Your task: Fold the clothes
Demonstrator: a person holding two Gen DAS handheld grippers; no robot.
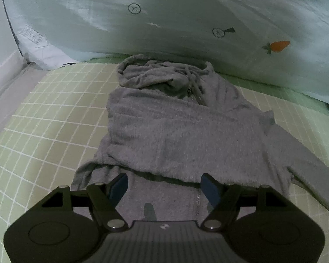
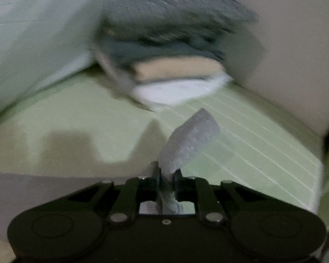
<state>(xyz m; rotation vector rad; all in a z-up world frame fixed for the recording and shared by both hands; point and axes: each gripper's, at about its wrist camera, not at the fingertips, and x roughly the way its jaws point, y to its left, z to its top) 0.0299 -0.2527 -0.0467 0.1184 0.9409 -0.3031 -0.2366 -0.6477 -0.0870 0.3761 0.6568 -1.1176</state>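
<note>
hoodie: grey hoodie [image 1: 175,131] flat on the green checked sheet [image 1: 43,114], hood by the pale quilt [image 1: 186,22]
long axis: hem to hood, straight ahead of the left gripper [image 1: 164,187]
left jaws: wide, empty, over the hem
right jaws: right gripper [image 2: 167,178] pinched on the sleeve cuff [image 2: 188,140]
nearer: right, sleeve folds across the hoodie next

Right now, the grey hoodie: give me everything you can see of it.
The grey hoodie is fleecy knit, lying flat on the green checked sheet, hood bunched at the far end against the pale quilt, drawstrings tangled beside it. One side is folded over the body; one sleeve stretches out sideways. The left gripper hovers open above the hem. The right gripper pinches a strip of grey fabric, seemingly the hoodie's.
</note>
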